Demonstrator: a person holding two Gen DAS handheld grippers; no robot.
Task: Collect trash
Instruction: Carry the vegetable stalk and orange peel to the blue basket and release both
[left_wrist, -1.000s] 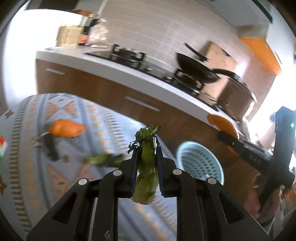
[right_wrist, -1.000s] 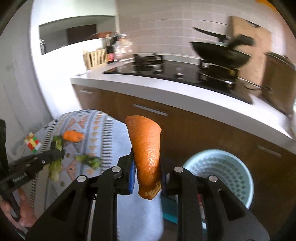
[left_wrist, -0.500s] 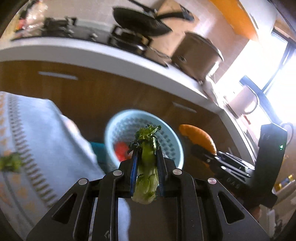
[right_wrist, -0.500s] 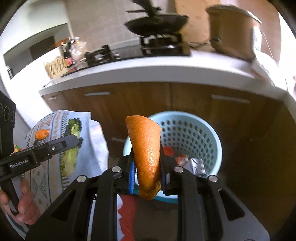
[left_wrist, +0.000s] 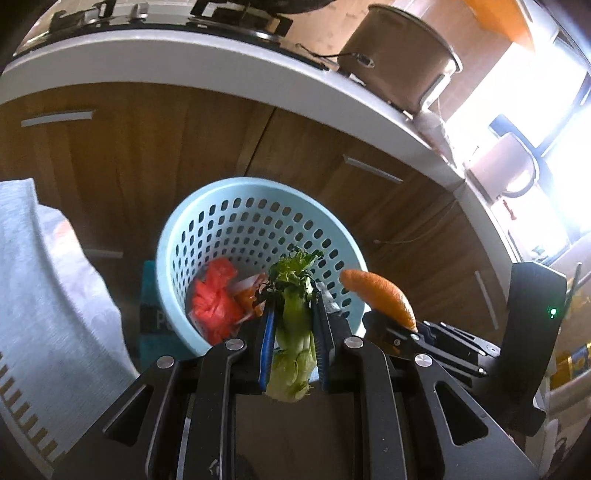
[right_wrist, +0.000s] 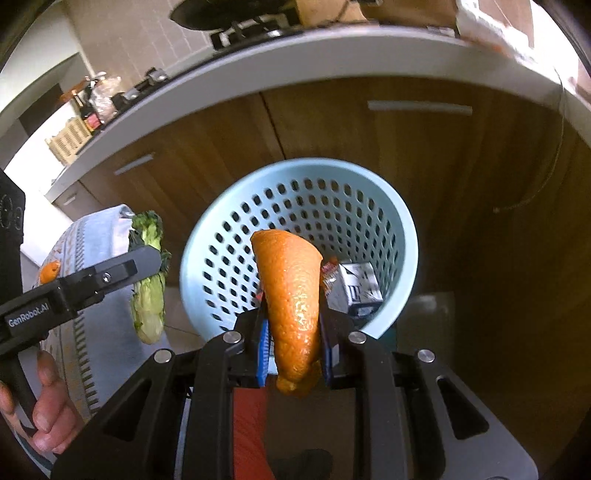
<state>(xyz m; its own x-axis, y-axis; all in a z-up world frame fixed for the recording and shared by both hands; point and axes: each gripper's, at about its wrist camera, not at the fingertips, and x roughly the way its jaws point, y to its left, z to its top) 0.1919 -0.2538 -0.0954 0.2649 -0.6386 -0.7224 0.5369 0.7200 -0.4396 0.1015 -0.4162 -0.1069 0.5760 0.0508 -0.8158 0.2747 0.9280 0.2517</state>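
My left gripper (left_wrist: 293, 314) is shut on a green leafy vegetable stalk (left_wrist: 293, 332), held over the near rim of a light blue perforated basket (left_wrist: 258, 192). The right wrist view has the same stalk (right_wrist: 149, 295) left of the basket (right_wrist: 369, 184). My right gripper (right_wrist: 291, 317) is shut on a curved orange peel (right_wrist: 291, 291), just above the basket's near edge. That peel (left_wrist: 376, 291) and the right gripper show at the basket's right side in the left wrist view. Inside lie a red crumpled wrapper (left_wrist: 216, 299) and a small white carton (right_wrist: 356, 290).
Wooden cabinet doors (left_wrist: 147, 147) under a white counter (left_wrist: 221, 55) stand right behind the basket. A patterned tablecloth (left_wrist: 44, 295) hangs at the left, with another orange peel (right_wrist: 50, 271) on it. A person's hand (right_wrist: 44, 413) grips the left tool. A pot (left_wrist: 399, 55) sits on the counter.
Both grippers swung from the table toward the basket and tipped downward, each keeping its piece. The basket has grown larger and now sits directly under both tips.
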